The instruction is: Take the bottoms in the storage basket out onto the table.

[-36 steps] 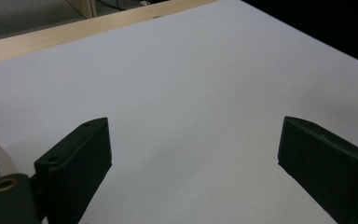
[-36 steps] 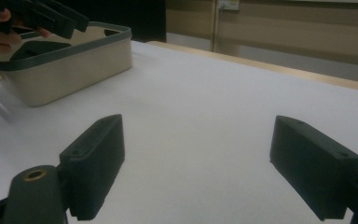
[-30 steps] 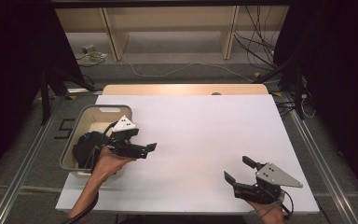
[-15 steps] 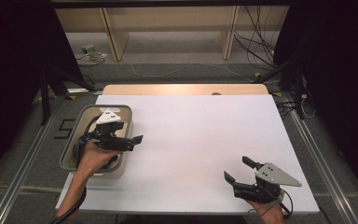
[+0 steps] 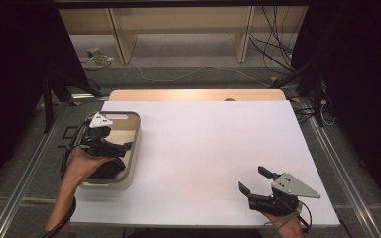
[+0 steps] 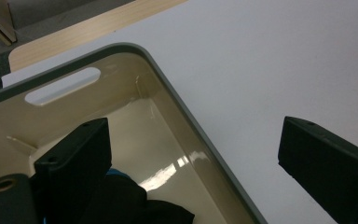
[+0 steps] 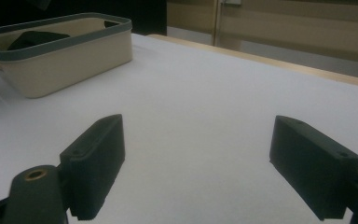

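- Bin [image 5: 135, 130]: a beige plastic tub with a grey rim and a slot handle in its far wall stands at the left edge of the white worktop [image 5: 203, 148]. It looks rigid and light, with glossy and probably slippery inner walls.
- Dark bundle [image 5: 110, 168]: this item lies in the near end of the bin, against the floor and the near wall. It appears soft and limp, like folded fabric; a blue patch shows at its edge in the left gripper view. Expected behaviour: light, compressible, not fragile, and it sags when lifted. Recommended hold: pinch a raised fold near the middle, not a loose edge.
- Left hand-held gripper [image 5: 124, 147]: it hovers over the bin with jaws spread and nothing between them; one jaw is above the bin interior, the other beyond the rim.
- Right hand-held gripper [image 5: 253, 181]: it sits at the near right of the worktop, well apart from the bin, released and empty.
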### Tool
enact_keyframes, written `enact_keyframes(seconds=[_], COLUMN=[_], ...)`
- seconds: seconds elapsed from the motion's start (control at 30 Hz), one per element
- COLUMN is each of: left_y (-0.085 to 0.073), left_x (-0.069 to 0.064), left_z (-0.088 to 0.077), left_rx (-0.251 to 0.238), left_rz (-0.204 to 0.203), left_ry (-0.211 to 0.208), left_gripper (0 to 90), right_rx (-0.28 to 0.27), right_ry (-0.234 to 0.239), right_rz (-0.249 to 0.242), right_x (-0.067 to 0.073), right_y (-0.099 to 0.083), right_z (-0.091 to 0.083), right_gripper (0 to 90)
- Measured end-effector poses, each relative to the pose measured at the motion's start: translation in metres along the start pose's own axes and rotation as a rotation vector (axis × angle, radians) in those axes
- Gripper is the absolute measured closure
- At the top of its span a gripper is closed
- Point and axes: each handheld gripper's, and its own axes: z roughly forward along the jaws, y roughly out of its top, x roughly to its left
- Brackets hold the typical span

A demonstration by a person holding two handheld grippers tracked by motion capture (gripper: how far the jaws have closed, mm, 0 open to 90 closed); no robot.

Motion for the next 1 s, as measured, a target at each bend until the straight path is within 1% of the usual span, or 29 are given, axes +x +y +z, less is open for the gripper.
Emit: enact_keyframes(seconds=[0.13,0.23,0.27,0.43,0.5,0.63,0.73,0.77,0.87,1.0], left_y=[-0.003,-0.005,-0.005,-0.008,-0.010,-0.012,-0.014,-0.014,-0.016,-0.018], left_x=[0.006,0.010,0.011,0.015,0.016,0.020,0.023,0.023,0.026,0.029], left_z=[0.002,0.001,0.001,0.003,0.006,0.008,0.009,0.010,0.012,0.018], left_rx=[0.030,0.040,0.041,0.070,0.094,0.113,0.148,0.151,0.181,0.240], left_rz=[-0.005,-0.005,-0.011,-0.005,0.000,-0.007,-0.004,-0.009,-0.017,-0.025], left_ry=[0.032,0.039,0.041,0.070,0.076,0.084,0.099,0.101,0.096,0.093], left_gripper=[9.3,9.2,9.3,9.3,9.1,9.0,8.3,8.3,8.3,8.0], right_rx=[0.007,0.008,0.007,0.011,0.010,0.012,0.014,0.014,0.012,0.018], right_ry=[-0.001,-0.001,-0.001,-0.001,-0.003,-0.001,0.000,-0.001,-0.004,-0.005], right_rz=[-0.005,-0.006,-0.005,-0.006,-0.005,-0.006,-0.007,-0.007,-0.002,-0.004], right_x=[0.001,0.001,0.000,0.001,0.001,0.002,0.002,0.002,0.002,0.002], right_y=[0.000,0.000,0.000,0.000,0.000,0.000,-0.001,-0.001,-0.001,-0.001], right_z=[0.000,0.000,0.000,0.000,0.001,0.001,0.001,0.001,0.001,0.001], right_gripper=[18.9,18.9,18.9,19.0,19.0,19.0,19.0,19.1,19.3,19.3])
